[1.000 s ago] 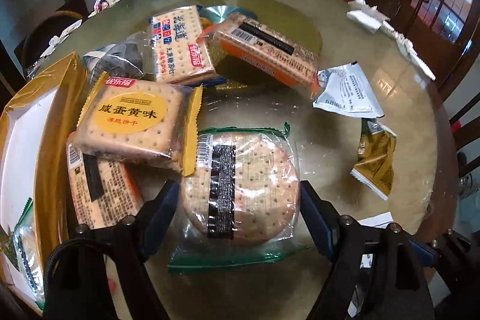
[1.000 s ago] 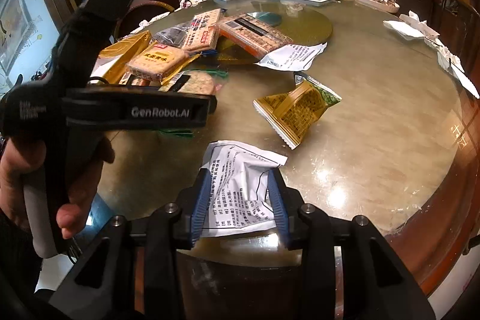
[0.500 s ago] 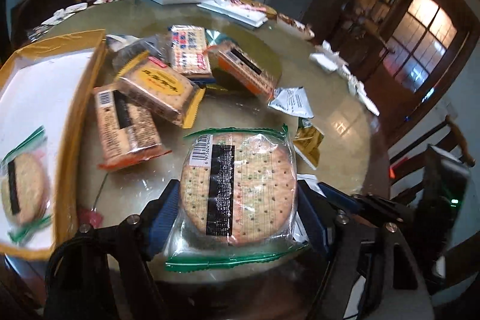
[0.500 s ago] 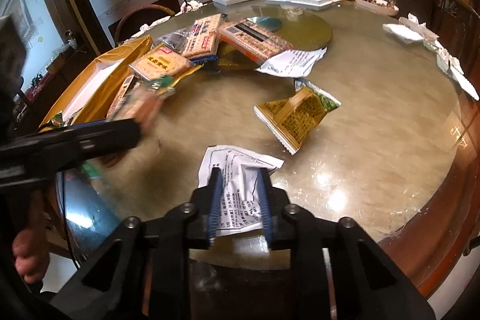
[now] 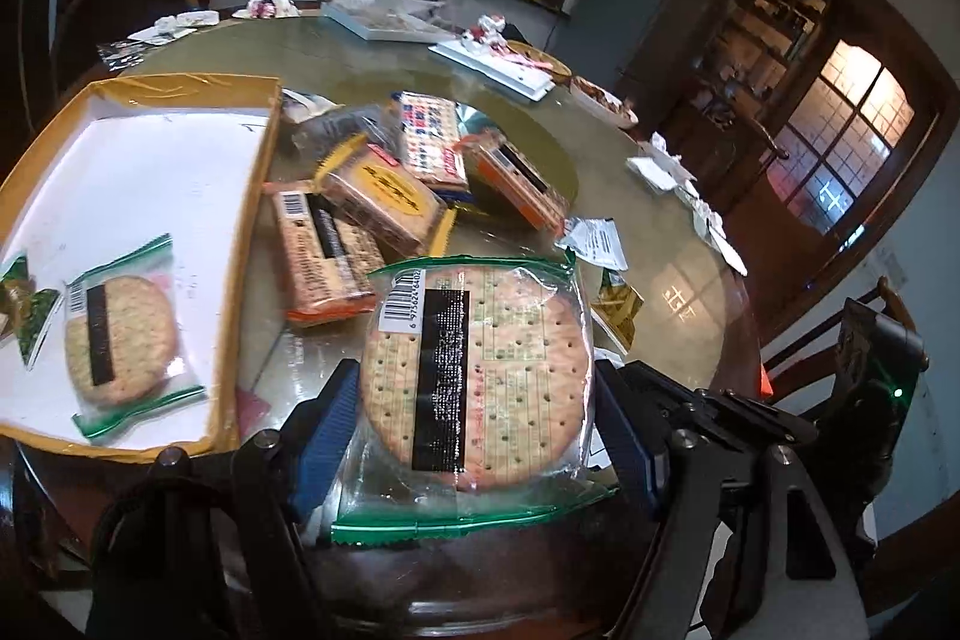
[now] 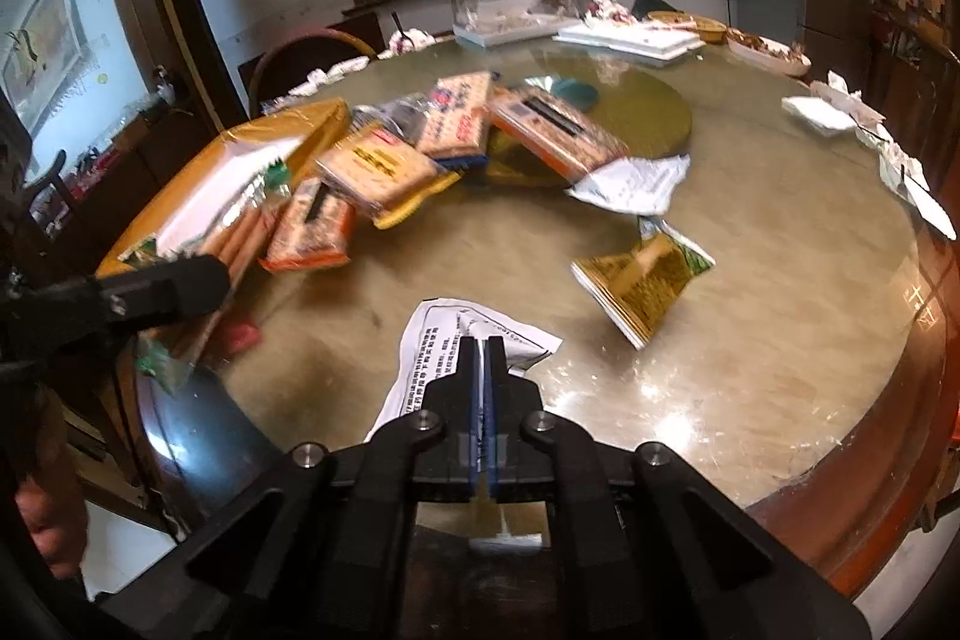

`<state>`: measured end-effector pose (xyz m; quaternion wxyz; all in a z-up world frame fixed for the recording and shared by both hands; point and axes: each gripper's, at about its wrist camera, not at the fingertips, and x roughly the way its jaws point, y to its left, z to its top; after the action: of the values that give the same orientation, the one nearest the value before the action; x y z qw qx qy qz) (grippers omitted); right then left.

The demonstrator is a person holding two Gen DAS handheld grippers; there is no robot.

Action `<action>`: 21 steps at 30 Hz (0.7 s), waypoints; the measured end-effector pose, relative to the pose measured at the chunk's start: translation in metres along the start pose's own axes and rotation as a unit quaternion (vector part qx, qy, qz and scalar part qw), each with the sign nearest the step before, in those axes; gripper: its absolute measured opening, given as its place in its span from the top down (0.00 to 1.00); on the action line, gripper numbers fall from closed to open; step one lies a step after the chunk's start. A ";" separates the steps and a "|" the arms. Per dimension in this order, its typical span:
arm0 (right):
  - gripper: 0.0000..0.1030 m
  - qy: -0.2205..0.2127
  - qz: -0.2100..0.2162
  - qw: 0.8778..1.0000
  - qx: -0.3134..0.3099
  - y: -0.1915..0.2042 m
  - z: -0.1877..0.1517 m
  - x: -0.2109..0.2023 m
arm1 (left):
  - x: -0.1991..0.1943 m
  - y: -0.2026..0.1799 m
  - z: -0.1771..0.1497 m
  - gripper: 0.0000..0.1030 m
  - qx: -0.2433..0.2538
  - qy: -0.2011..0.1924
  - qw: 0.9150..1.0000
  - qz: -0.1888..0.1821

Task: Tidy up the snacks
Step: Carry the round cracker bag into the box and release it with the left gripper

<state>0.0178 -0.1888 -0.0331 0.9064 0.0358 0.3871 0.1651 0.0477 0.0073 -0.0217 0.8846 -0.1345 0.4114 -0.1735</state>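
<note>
The left tool [image 5: 474, 412] held a round cracker packet [image 5: 474, 370] across its width above the worktop [image 5: 672, 244], mid-carry. The right tool [image 6: 482, 388] had pinched a white wrapper [image 6: 438, 340]. Next, probably, the packet goes left into the yellow-rimmed tray [image 5: 240, 244].

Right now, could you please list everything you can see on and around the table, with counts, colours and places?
Round cracker pack: one, clear with green edges, between the left gripper's pads.
Second round cracker pack: one, same kind, lying in the box.
Box: one, yellow walls, white floor, left part of the table.
Square cracker packs: four, orange, yellow, blue-and-red, orange, piled mid-table.
White sachets: two, one by the pile, one at the right gripper.
Gold packet: one, right of centre.
Table: one, round, glass-topped.
Left gripper: shut on the round cracker pack.
Right gripper: shut on the near white sachet.
</note>
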 end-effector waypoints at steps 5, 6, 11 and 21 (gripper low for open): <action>0.98 -0.015 0.027 0.999 -0.012 0.022 0.015 -0.002 | -0.015 0.016 0.005 0.27 -0.017 -0.019 1.000 0.014; 0.98 -0.018 0.032 0.999 -0.017 0.026 0.018 -0.002 | -0.020 0.022 0.007 0.27 -0.023 -0.025 0.999 0.023; 0.98 -0.029 0.074 0.996 -0.034 0.056 0.039 0.006 | -0.043 0.054 0.019 0.27 -0.052 -0.048 0.996 0.058; 0.98 -0.025 0.141 0.986 -0.082 0.135 0.087 0.052 | -0.062 0.139 0.053 0.27 -0.106 -0.072 0.981 0.148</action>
<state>0.0768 -0.0393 0.0176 0.8833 0.0197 0.3408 0.3214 0.0788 0.1641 0.0013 0.9085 -0.1773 0.3780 0.0145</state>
